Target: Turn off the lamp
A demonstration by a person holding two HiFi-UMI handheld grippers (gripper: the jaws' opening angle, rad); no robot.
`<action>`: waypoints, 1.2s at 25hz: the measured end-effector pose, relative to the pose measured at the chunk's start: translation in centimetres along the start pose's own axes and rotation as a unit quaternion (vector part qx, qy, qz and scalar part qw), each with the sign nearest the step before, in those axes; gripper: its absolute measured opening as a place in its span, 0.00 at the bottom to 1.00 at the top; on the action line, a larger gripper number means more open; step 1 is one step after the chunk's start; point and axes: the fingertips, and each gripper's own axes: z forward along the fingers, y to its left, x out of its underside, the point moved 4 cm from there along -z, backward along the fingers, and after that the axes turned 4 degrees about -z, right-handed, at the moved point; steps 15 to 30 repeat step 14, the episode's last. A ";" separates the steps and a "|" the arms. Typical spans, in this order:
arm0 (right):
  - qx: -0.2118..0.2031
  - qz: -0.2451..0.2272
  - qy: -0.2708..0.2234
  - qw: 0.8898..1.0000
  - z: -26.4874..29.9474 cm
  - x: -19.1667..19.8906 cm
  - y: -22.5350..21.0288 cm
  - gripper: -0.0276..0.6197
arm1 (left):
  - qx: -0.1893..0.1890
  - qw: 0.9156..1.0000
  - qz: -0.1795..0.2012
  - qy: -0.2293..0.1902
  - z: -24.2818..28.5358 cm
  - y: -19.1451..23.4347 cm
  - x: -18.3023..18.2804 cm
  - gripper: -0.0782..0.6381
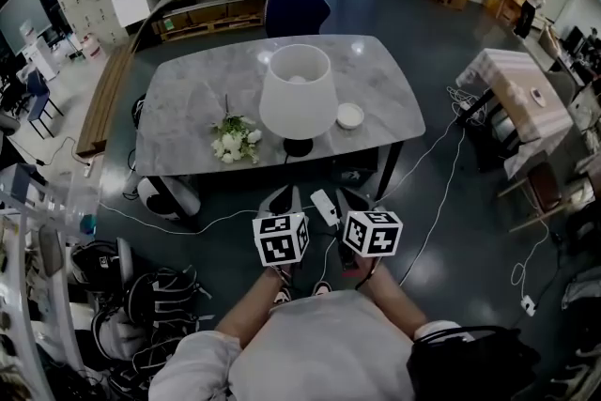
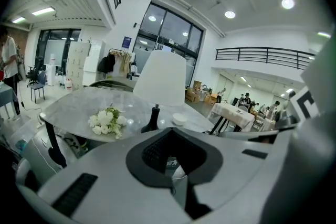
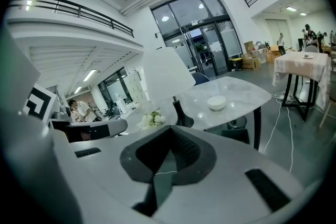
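- The white table lamp with a tapered shade (image 1: 298, 94) stands on the grey marble-look table with rounded corners (image 1: 188, 99), near the middle of its near edge.
- A bunch of white flowers (image 1: 235, 141) lies just to the lamp's left, and a small round white dish (image 1: 349, 115) sits just to its right.
- The left gripper (image 1: 280, 199) and right gripper (image 1: 353, 199) are held side by side close to the person, well short of the table. Both have their jaws together with nothing between them.
- The shade looks thin and light. It would probably dent or tip the lamp if pushed, so it is a poor place to take hold.
- The black flared base (image 1: 299, 146) looks stiff, smooth and heavier. It is the safer place to steady the lamp.
- No switch can be made out. It is likely small and calls for a light press with a closed tip.
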 end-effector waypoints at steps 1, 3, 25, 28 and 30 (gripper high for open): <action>0.000 0.000 0.001 1.000 0.0 0.0 0.0 0.04 | 0.000 1.000 -0.001 0.002 0.0 0.1 0.1 0.12; 0.001 -0.001 0.003 1.000 0.2 0.1 0.1 0.04 | -0.001 1.000 -0.003 0.004 0.2 0.3 0.2 0.12; 0.013 0.004 0.005 1.000 0.4 0.3 -0.5 0.04 | 0.001 1.000 -0.005 -0.002 0.9 0.5 -0.1 0.12; 0.013 0.004 0.005 1.000 0.4 0.3 -0.5 0.04 | 0.001 1.000 -0.005 -0.002 0.9 0.5 -0.1 0.12; 0.013 0.004 0.005 1.000 0.4 0.3 -0.5 0.04 | 0.001 1.000 -0.005 -0.002 0.9 0.5 -0.1 0.12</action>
